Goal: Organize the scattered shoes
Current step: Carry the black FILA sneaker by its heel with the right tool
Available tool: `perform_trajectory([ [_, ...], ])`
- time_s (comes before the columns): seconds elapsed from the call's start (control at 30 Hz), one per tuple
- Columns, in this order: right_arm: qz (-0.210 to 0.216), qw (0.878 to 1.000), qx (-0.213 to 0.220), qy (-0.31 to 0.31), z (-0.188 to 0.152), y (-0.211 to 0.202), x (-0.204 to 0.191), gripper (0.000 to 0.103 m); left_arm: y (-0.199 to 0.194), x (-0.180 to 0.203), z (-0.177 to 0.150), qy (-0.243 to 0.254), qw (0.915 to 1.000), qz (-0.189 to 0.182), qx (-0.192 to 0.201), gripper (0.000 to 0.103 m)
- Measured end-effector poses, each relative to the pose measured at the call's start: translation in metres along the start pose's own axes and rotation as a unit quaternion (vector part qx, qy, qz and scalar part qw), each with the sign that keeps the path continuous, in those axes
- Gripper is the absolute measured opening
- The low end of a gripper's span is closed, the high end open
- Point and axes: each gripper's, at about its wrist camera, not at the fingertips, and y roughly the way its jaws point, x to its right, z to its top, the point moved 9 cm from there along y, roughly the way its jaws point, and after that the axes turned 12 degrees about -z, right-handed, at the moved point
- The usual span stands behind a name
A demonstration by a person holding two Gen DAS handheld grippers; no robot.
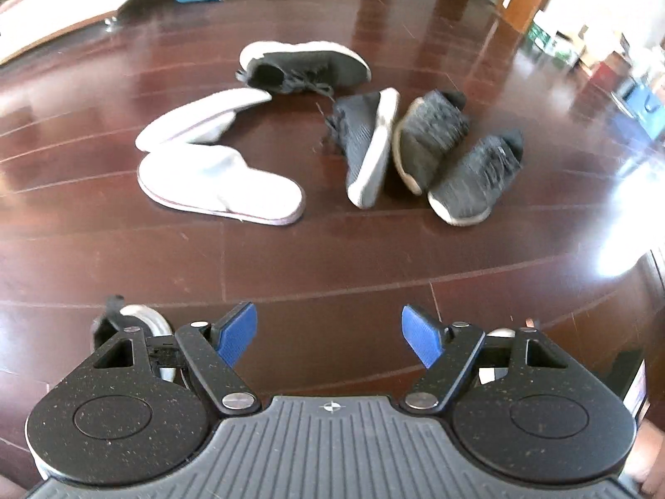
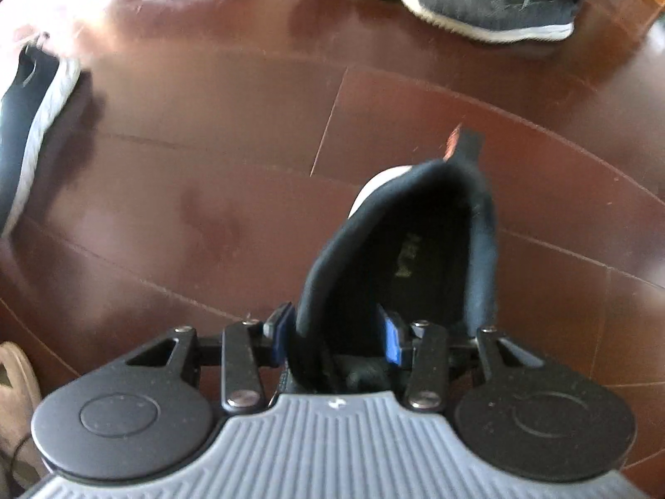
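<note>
A: What is shown of the shoes on the floor (image 1: 332, 258)?

B: In the left wrist view, a loose cluster is seen ahead. Two white slippers (image 1: 208, 166) lie at about ten o'clock of the cluster, touching each other at an angle. A black sneaker (image 1: 307, 66) lies at twelve o'clock. Three more dark shoes (image 1: 419, 149) are heaped at three o'clock, one tipped on its side, all leaning together.

A: And the grippers?

B: The left gripper (image 1: 330, 334) is held wide open with nothing between its blue fingers (image 1: 237, 332), well apart from the cluster. The right gripper (image 2: 336, 339) is closed on the collar of a dark navy sneaker (image 2: 407, 249), which is held above the floor. A similar sneaker (image 2: 29, 133) lies at nine o'clock in that view.

A: How far along is the tidying judged to be?

B: Early, it seems. One shoe is in hand; no neat row is visible, and the six clustered shoes are not yet paired or lined up.
</note>
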Motion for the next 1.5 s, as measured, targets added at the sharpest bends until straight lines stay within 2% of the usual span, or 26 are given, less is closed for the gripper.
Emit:
perform_trajectory([
  [0.07, -0.008, 1.000, -0.010, -0.025, -0.004, 0.004, -0.008, 0.041, -0.005, -0.010, 0.005, -0.014, 0.9999, 0.001, 0.009, 0.082],
  [0.1, -0.010, 0.999, -0.015, -0.031, -0.006, 0.006, -0.011, 0.032, -0.007, -0.013, 0.006, -0.018, 0.9998, 0.002, 0.010, 0.082],
  [0.2, -0.019, 0.999, -0.021, -0.036, -0.008, 0.006, -0.017, 0.023, -0.010, -0.023, 0.006, -0.029, 0.9995, 0.010, 0.010, 0.082],
  [0.37, -0.023, 1.000, -0.019, 0.002, -0.006, -0.001, -0.013, 0.012, -0.018, -0.032, 0.010, -0.036, 0.9991, 0.012, 0.017, 0.082],
  [0.6, -0.035, 0.999, 0.012, 0.011, 0.017, -0.020, -0.024, 0.012, -0.029, -0.041, 0.019, -0.039, 0.9986, 0.015, 0.032, 0.082],
  [0.7, -0.041, 0.999, 0.031, -0.003, 0.032, -0.026, -0.036, 0.012, -0.034, -0.049, 0.021, -0.039, 0.9983, 0.025, 0.035, 0.082],
  [0.97, -0.035, 0.995, 0.074, -0.056, 0.084, -0.028, -0.081, 0.012, -0.061, -0.088, 0.034, -0.084, 0.9932, 0.040, 0.070, 0.082],
  [1.2, -0.044, 0.989, 0.093, -0.104, 0.120, -0.017, -0.098, 0.012, -0.073, -0.105, 0.039, -0.104, 0.9901, 0.043, 0.084, 0.082],
  [1.5, -0.034, 0.986, 0.104, -0.128, 0.142, -0.014, -0.121, 0.012, -0.079, -0.119, 0.041, -0.120, 0.9875, 0.048, 0.089, 0.082],
])
